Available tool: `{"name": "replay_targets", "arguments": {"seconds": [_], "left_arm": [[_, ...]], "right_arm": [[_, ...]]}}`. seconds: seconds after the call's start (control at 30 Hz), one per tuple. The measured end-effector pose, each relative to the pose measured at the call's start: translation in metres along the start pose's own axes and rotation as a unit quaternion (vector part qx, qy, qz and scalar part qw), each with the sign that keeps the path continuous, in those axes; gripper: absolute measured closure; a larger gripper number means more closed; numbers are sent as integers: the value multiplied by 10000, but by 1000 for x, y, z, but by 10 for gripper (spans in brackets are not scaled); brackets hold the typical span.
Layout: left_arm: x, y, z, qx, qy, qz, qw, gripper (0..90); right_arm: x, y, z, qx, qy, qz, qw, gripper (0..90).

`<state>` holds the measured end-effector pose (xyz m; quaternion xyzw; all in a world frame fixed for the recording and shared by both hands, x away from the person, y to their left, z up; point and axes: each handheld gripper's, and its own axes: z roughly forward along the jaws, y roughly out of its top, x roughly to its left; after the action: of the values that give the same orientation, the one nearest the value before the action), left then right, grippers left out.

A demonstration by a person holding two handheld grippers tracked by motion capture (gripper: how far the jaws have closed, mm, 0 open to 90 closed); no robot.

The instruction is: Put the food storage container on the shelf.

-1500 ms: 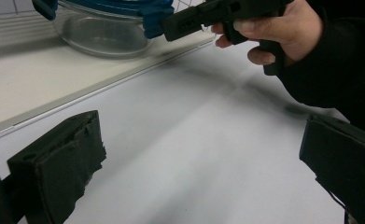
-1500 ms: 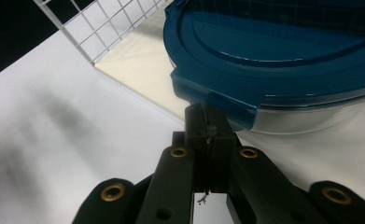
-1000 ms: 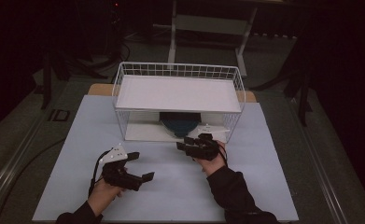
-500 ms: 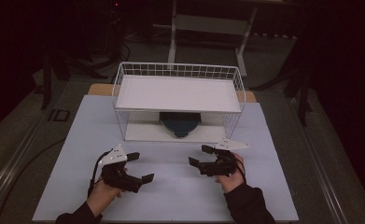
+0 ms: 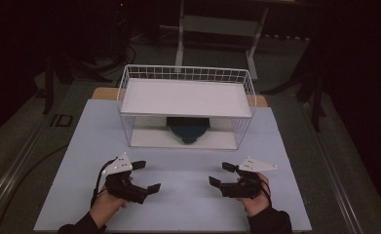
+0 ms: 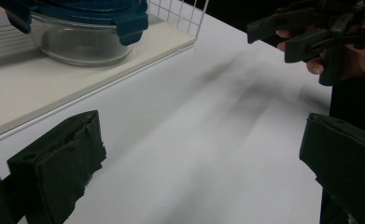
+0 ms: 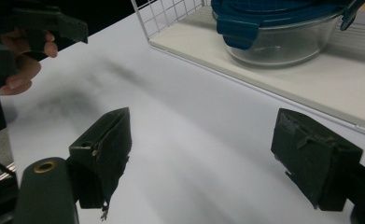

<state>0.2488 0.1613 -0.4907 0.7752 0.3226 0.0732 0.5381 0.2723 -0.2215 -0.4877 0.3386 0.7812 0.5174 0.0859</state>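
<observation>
Tabletop (image 5: 188, 161), pale under a dark room, carries left hand-held gripper (image 5: 145, 176) and right hand-held gripper (image 5: 222, 174), both spread, gripping nothing.

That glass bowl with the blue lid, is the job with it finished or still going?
Looks done: the glass bowl, blue lid clipped on, sits on the lower shelf of the white wire rack. In hand: nothing; the left claw and right claw are open, apart from the rack over the white table. Left: apparently nothing, judging by this.
</observation>
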Motion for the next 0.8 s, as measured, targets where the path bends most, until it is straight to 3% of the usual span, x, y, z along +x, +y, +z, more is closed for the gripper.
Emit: {"name": "replay_targets", "arguments": {"seconds": [0.37,0.47,0.6,0.8], "left_arm": [[-6,-4,-6,6,-63,40,10000,0],[-7,-5,-7,-1,-58,56,10000,0],[-7,-6,-5,33,-55,98,9999,0],[-9,-5,-4,-40,-26,202,9998,0]], "right_arm": [[0,-14,-23,-93,-81,96,9999,200],[-3,-19,-29,-86,-112,156,9998,201],[-7,-25,-34,-7,-163,55,9999,201],[-15,-25,-37,-135,-242,114,9996,202]]}}
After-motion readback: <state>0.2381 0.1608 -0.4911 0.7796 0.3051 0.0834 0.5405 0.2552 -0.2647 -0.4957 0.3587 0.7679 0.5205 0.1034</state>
